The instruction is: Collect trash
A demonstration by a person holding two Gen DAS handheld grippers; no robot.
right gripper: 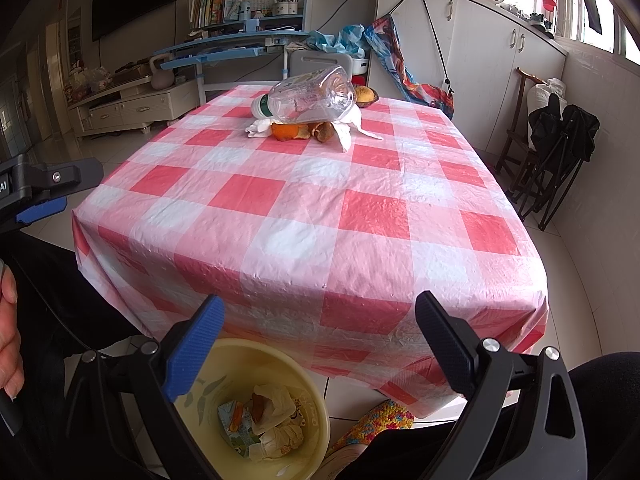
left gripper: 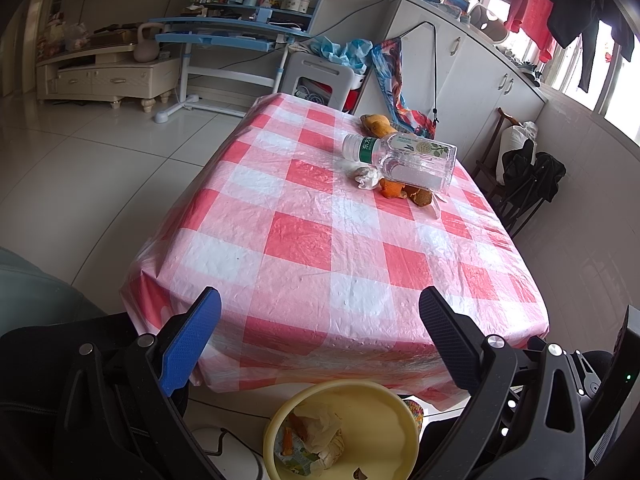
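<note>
One clear plastic bottle point(left gripper: 400, 158) lies on its side at the far end of the table point(left gripper: 304, 240), resting on orange peels point(left gripper: 404, 192) and a crumpled tissue point(left gripper: 366, 178). The right wrist view shows the tissue spreading out beyond the bottle; the left wrist view shows only a small wad. One yellow bin point(right gripper: 256, 412), cut off below, holds paper and peel scraps. Left gripper point(left gripper: 320, 332) and right gripper point(right gripper: 318, 338) both gape wide, empty.
</note>
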